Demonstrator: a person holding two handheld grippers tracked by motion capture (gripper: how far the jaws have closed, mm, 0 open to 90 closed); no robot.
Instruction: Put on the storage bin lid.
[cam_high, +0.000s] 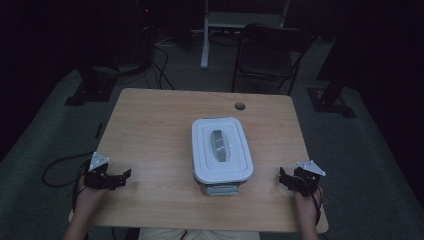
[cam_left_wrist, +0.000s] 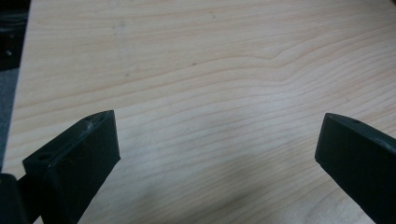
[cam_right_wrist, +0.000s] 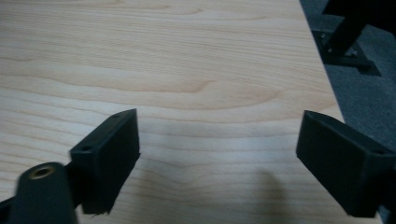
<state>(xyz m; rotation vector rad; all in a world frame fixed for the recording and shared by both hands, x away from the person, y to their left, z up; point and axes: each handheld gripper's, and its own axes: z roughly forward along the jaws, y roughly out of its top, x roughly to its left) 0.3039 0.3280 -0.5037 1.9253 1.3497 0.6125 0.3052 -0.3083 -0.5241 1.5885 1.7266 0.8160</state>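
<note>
We saw a white rounded-rectangle plastic box (cam_high: 222, 150) mid-table (cam_high: 150, 125), lid on. Left gripper (cam_high: 122, 176) at 8 o'clock, right gripper (cam_high: 284, 176) at 4, jaws spread wide, gripping nothing.

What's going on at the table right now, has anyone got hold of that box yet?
Not yet. A person sits at the wooden table with a hand-held gripper in each hand. The white lidded container stands closed in the middle, untouched. The left hand-held gripper rests near the table's left edge and the right hand-held gripper near its right edge, both apart from the container. In each gripper view the jaws stand wide open over bare wood, holding nothing.
</note>
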